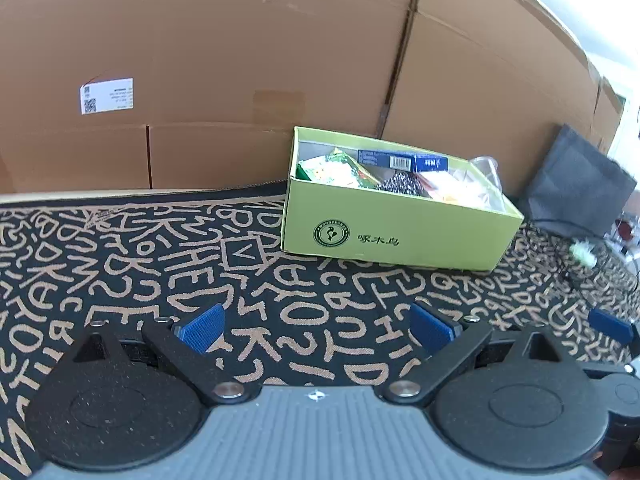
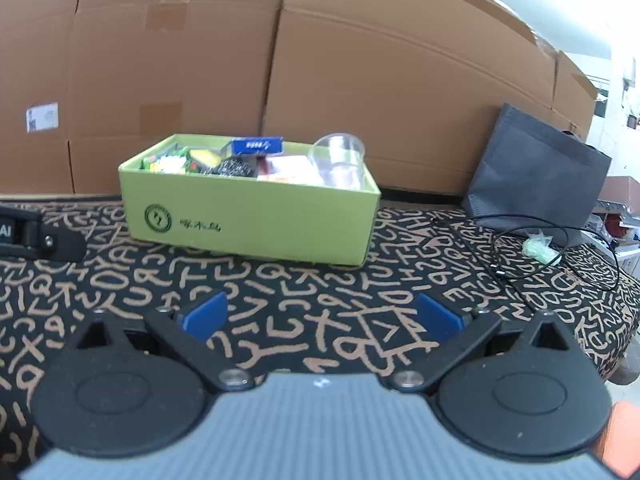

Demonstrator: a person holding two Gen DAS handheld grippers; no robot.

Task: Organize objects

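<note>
A green cardboard box [image 1: 400, 236] stands on the black cloth with tan letters, against the brown cartons; it also shows in the right wrist view [image 2: 256, 224]. It holds a blue packet [image 1: 400, 159] [image 2: 258, 145], a clear plastic cup [image 1: 486, 170] [image 2: 340, 160], a steel scourer [image 1: 400, 183] [image 2: 234, 168] and snack packets [image 1: 336, 170] [image 2: 168, 162]. My left gripper [image 1: 318, 326] is open and empty, well short of the box. My right gripper [image 2: 322, 316] is open and empty, also short of the box.
Large brown cartons [image 1: 240, 60] [image 2: 360, 80] form a wall behind the box. A dark grey bag [image 1: 576, 184] [image 2: 536, 172] leans at the right. A black cable [image 2: 552, 256] and a pale green wrapper [image 2: 538, 246] lie beside it. The cloth's edge drops off at far right [image 2: 624, 320].
</note>
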